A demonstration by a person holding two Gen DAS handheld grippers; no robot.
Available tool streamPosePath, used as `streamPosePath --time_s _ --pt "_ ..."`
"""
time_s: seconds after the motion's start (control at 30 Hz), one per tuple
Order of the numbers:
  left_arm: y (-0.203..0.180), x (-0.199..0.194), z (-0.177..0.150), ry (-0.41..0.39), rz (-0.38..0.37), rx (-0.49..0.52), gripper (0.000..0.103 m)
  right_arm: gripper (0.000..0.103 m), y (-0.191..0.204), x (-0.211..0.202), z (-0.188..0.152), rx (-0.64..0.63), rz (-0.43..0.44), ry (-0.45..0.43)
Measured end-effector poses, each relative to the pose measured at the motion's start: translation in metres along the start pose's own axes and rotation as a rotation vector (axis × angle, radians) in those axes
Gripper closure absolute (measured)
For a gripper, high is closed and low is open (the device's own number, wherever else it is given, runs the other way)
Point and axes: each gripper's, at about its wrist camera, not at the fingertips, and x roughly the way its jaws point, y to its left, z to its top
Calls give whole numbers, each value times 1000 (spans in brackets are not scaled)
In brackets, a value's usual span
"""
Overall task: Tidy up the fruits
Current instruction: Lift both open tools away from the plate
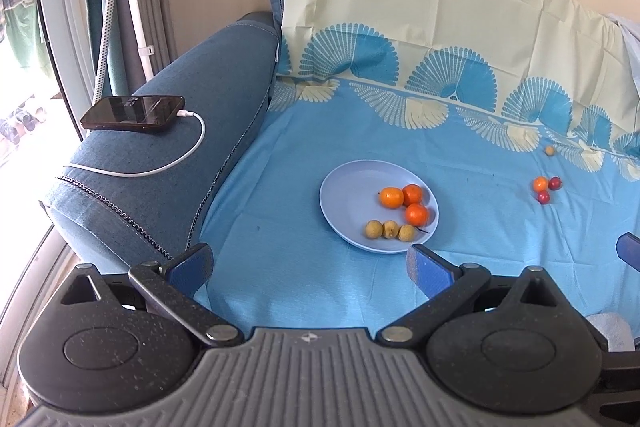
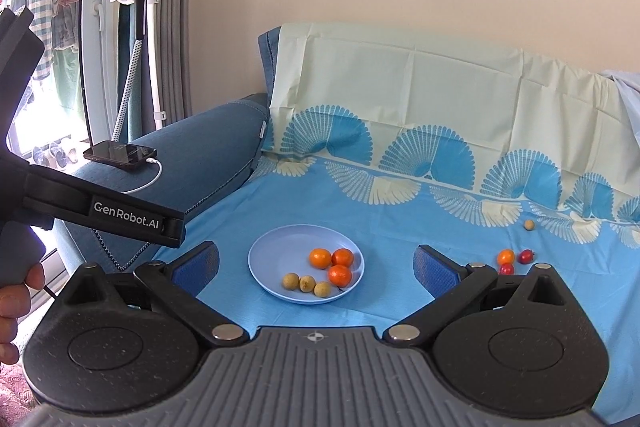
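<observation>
Plainly, the fruit not yet gathered lies to the right of the plate. On the blue sheet a small orange (image 2: 506,256) sits touching two red fruits, one (image 2: 526,256) just beside it on the right and one (image 2: 507,269) just below it; in the right wrist view this cluster shows at the right of centre, just above the right finger's linkage. A lone yellow-brown longan (image 2: 529,225) lies apart, further up near the fan-patterned border. None of these has a long axis to speak of; they are round, so approach angle matters little.

The pale blue plate (image 2: 272,247) already holds three oranges (image 2: 320,258) towards its right side and three longans (image 2: 291,281) in a row along its lower edge. Its left half is bare.

The right gripper (image 2: 316,263) hangs with its jaws spread wide and nothing between them, the plate framed in the gap and the loose cluster just past its right finger. The left gripper (image 1: 310,263) is likewise spread and empty; in its view the plate sits centre and the cluster (image 1: 541,183) lies far towards the right edge. I judge the right gripper the nearer one, needing a short shift to the right and forward to straddle a fruit.

Further out, a phone (image 1: 134,113) on a white charging cable rests on the blue sofa arm at upper left, well clear of the work.
</observation>
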Motion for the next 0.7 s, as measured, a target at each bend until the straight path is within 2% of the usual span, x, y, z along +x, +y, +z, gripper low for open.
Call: streamPosePath --time_s 0.4,0.7 --pt "0 13 -1 19 26 9 0 1 -8 13 -3 35 6 24" --pt "-1 40 -1 84 22 8 0 1 -9 33 -7 43 5 80"
